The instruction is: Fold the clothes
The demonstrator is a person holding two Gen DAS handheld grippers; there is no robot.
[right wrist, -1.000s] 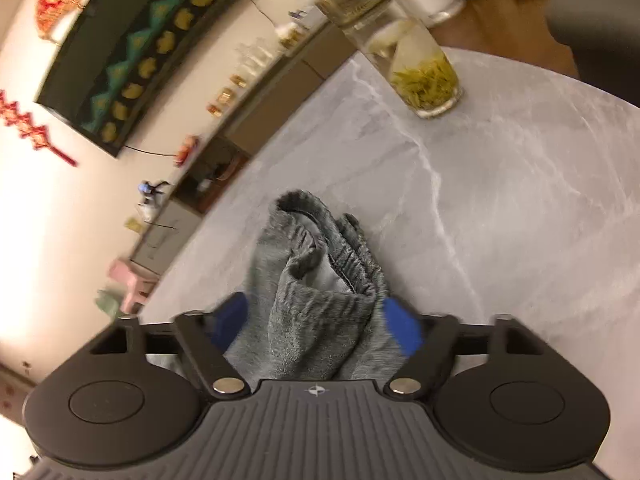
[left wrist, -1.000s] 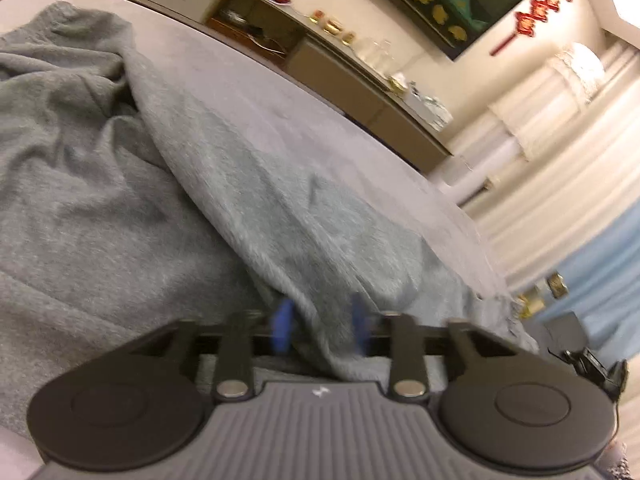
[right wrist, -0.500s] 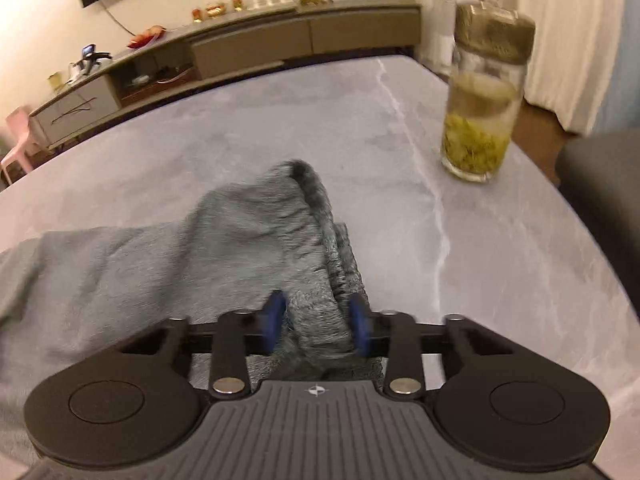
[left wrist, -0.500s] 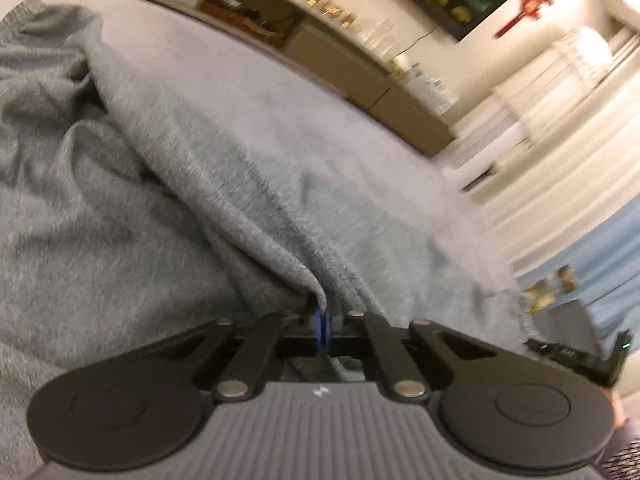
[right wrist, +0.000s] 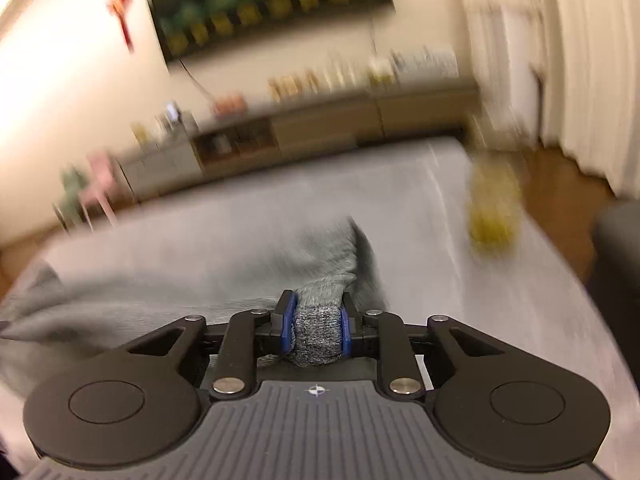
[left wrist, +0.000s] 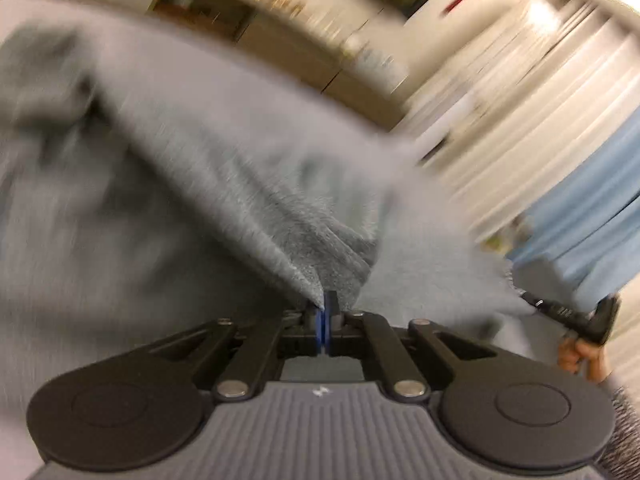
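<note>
We see the grey fleece garment point(right wrist: 320, 264) lying on the grey marble-look table point(right wrist: 500, 320), spread from the middle of the table toward its left edge. Our right gripper point(right wrist: 316, 334) pinches a thick, rolled grey cuff of this garment between its blue pads point(right wrist: 285, 328), which are kept apart by the cloth. Our left gripper point(left wrist: 325, 320) has its blue pads pressed almost together on a thin fold of the same garment point(left wrist: 312, 240), and the cloth rises from the table to this point in tight creases. A glass jar with yellow-green content point(right wrist: 494, 208) stands on the table, beyond the garment to its right. Both views are blurred.
</note>
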